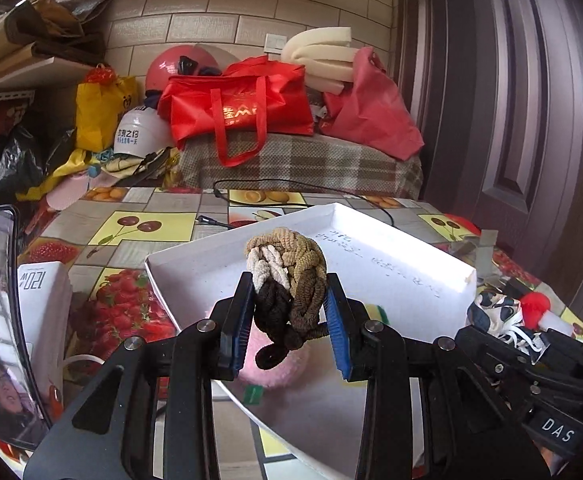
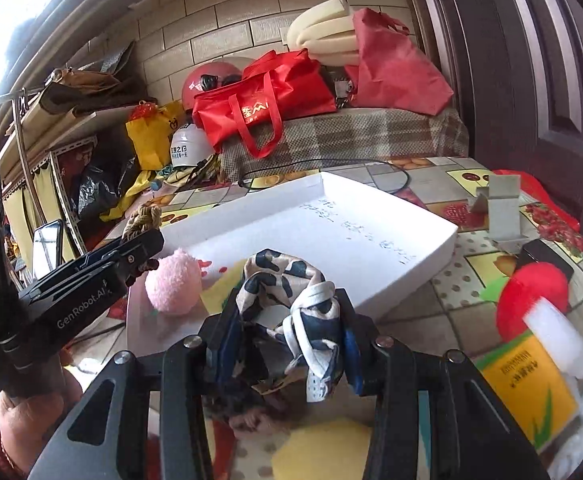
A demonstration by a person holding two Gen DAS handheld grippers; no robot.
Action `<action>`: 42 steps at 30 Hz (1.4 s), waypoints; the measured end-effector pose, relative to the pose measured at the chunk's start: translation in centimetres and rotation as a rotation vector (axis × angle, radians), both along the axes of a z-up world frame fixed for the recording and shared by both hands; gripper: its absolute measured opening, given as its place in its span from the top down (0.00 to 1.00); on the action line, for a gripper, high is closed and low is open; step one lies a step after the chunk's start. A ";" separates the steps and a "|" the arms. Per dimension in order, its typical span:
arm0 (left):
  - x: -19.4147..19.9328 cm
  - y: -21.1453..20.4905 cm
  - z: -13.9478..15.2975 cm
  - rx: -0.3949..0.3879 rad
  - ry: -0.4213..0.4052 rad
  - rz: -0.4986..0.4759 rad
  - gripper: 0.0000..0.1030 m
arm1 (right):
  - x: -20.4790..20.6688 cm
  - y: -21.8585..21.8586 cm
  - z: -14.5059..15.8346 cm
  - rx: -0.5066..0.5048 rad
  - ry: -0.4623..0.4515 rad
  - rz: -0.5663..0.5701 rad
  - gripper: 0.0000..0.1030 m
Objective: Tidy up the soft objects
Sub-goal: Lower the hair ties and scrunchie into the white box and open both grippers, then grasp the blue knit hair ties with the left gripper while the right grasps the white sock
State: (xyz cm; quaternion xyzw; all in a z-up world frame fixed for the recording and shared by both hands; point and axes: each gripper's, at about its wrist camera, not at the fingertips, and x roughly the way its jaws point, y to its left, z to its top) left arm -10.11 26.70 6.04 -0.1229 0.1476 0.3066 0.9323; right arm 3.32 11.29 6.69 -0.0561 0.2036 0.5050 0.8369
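My left gripper (image 1: 289,304) is shut on a bundle of braided hair ties (image 1: 287,276) in beige, tan and dark brown, held above the near corner of a shallow white box (image 1: 391,256). My right gripper (image 2: 287,336) is shut on a crumpled cow-print cloth (image 2: 287,288) in cream, black and navy, just in front of the white box (image 2: 331,224). The left gripper (image 2: 143,240) shows at the left of the right wrist view with the hair ties (image 2: 143,216) on its tip. A pink fluffy ball (image 2: 173,286) lies by the box's near left corner.
A red and white plush mushroom (image 2: 531,300) and a yellow packet (image 2: 531,392) lie at the right on the fruit-print tablecloth (image 1: 131,232). A black cable (image 1: 291,192) crosses the far side. A white bracket (image 2: 499,212) stands right of the box. Red bags (image 1: 243,100) are piled behind.
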 end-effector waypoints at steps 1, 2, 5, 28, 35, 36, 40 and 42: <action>0.4 0.3 0.1 0.012 0.004 0.007 0.68 | 0.2 0.8 0.2 0.006 -0.019 -0.011 0.58; 0.8 0.3 0.2 0.036 0.013 0.018 0.68 | 0.4 1.4 0.4 0.010 -0.040 -0.025 0.58; 1.8 0.5 0.3 0.101 0.022 0.045 0.67 | 1.2 3.1 0.6 0.012 -0.053 -0.066 0.58; 1.6 0.4 0.7 0.122 -0.014 0.107 0.00 | 2.0 0.3 0.8 0.114 0.032 -0.162 0.00; 0.3 -1.1 0.5 0.082 -0.024 0.057 0.00 | 3.2 -5.6 0.1 0.101 0.107 -0.180 0.00; 0.0 -1.6 0.5 0.086 -0.026 0.036 0.00 | 3.5 -6.8 0.0 0.097 0.110 -0.188 0.00; -0.7 -4.8 0.6 0.135 -0.024 -0.064 0.00 | 3.7 -11.5 0.6 0.097 0.025 -0.242 0.00; -1.0 -6.3 0.6 0.125 -0.017 -0.145 0.00 | 3.7 -13.5 1.0 0.092 -0.040 -0.272 0.00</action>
